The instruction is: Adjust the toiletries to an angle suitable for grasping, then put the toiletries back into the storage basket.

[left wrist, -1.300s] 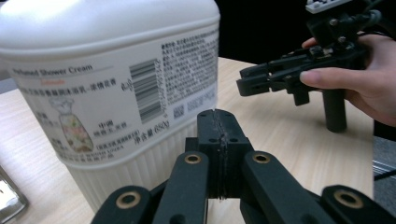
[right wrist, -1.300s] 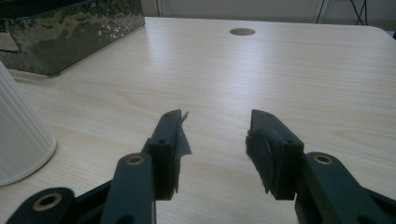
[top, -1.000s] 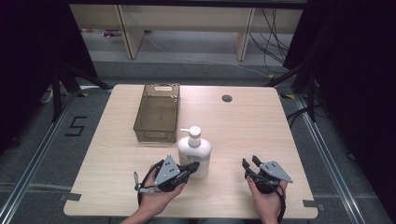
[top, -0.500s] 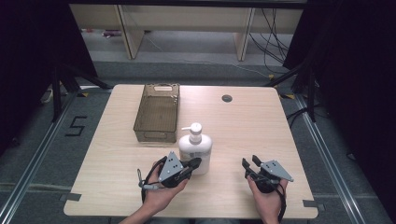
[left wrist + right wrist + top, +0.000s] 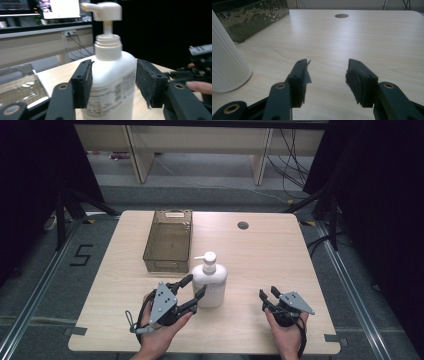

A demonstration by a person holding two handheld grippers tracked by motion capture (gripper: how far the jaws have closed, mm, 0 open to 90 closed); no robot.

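Around you the room is dark, with pale shelving behind the tabletop (image 5: 260,250). On it, a smoky bin (image 5: 168,240) stands just behind the bottle (image 5: 210,282), near the middle. Your left gripper (image 5: 192,289) has just been opening; its jaws now stand wide, the bottle between them, seemingly not yet clamped. Your right gripper (image 5: 267,296) rests open and empty, well apart. The grasp and any move appear still to come.

Digit "5" marked in black tape on floor (image 5: 82,255), left of desk (image 5: 260,250). Printed label on white pump bottle (image 5: 117,87) in left gripper view: small blurred print, code-like block, unreadable.
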